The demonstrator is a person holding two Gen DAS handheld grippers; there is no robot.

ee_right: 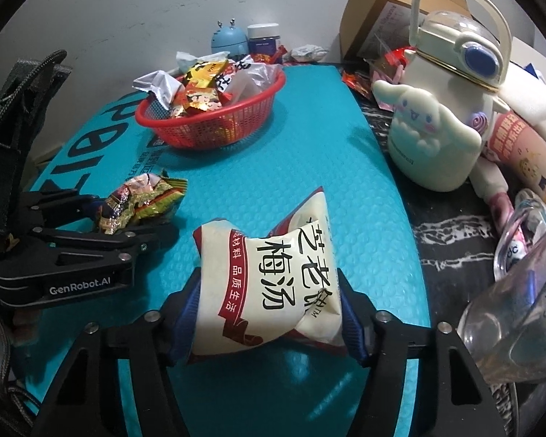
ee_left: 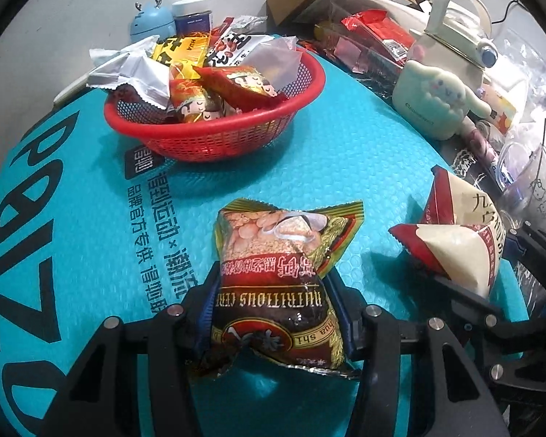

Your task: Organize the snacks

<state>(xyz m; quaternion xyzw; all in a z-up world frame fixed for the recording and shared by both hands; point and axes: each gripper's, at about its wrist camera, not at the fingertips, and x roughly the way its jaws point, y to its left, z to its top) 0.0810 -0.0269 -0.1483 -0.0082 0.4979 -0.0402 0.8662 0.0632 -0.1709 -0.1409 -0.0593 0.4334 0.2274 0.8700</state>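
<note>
Now two packets are clamped: left gripper (ee_left: 276, 313) jaws squeeze cereal packet (ee_left: 280, 269), right gripper (ee_right: 269, 313) jaws plum-drink packet (ee_right: 273, 284) (one basket (ee_right: 214, 127)).

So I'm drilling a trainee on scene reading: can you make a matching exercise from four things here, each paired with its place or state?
Things:
1. cereal snack packet
2. plum soup packet
3. red basket
4. cream character bottle

Places or states:
A. off the teal mat's right edge
B. clamped in the right gripper
C. at the mat's far end, piled with snacks
D. clamped in the left gripper

Pairs: 1-D, 2-B, 3-C, 4-A
</note>
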